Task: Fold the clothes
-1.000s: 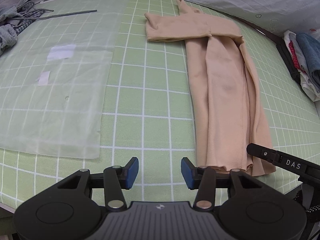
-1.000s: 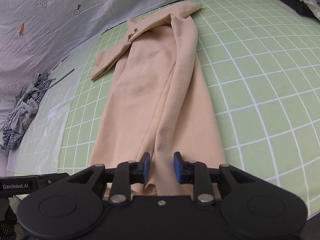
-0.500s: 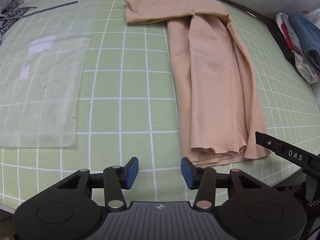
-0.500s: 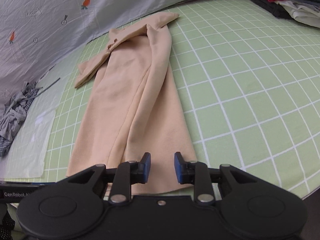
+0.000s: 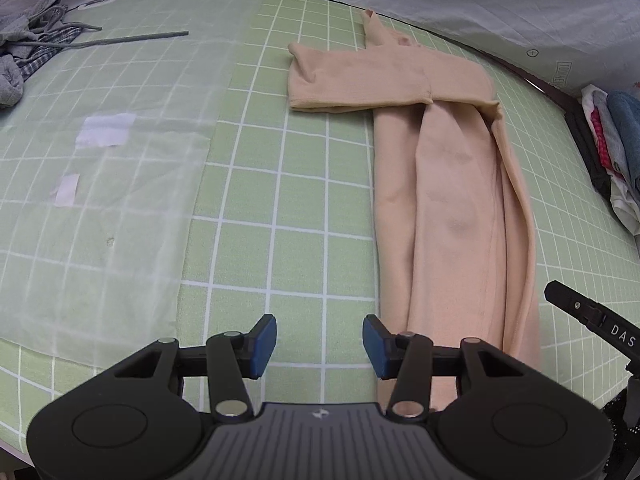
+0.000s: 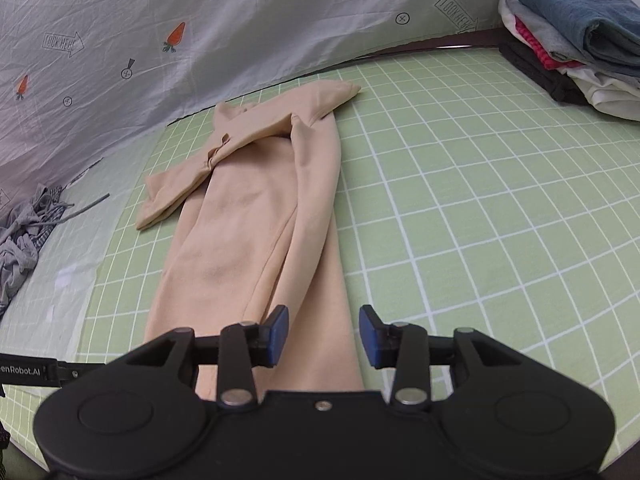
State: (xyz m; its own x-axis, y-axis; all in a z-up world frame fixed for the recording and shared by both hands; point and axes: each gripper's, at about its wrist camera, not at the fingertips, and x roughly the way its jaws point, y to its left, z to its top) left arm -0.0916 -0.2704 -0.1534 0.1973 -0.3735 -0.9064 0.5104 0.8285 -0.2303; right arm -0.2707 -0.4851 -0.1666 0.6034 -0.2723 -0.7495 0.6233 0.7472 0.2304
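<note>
Showing both jaws apart, only the right view reveals the folded stack [image 6: 576,36] beyond the beige garment [image 6: 256,240].

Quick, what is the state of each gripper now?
Left gripper: open, holding nothing.
Right gripper: open, holding nothing, above the beige garment.

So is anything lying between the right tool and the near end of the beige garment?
Nothing visible. The open right tool sits right at the beige garment's near end, with only cloth and green mat ahead.
</note>
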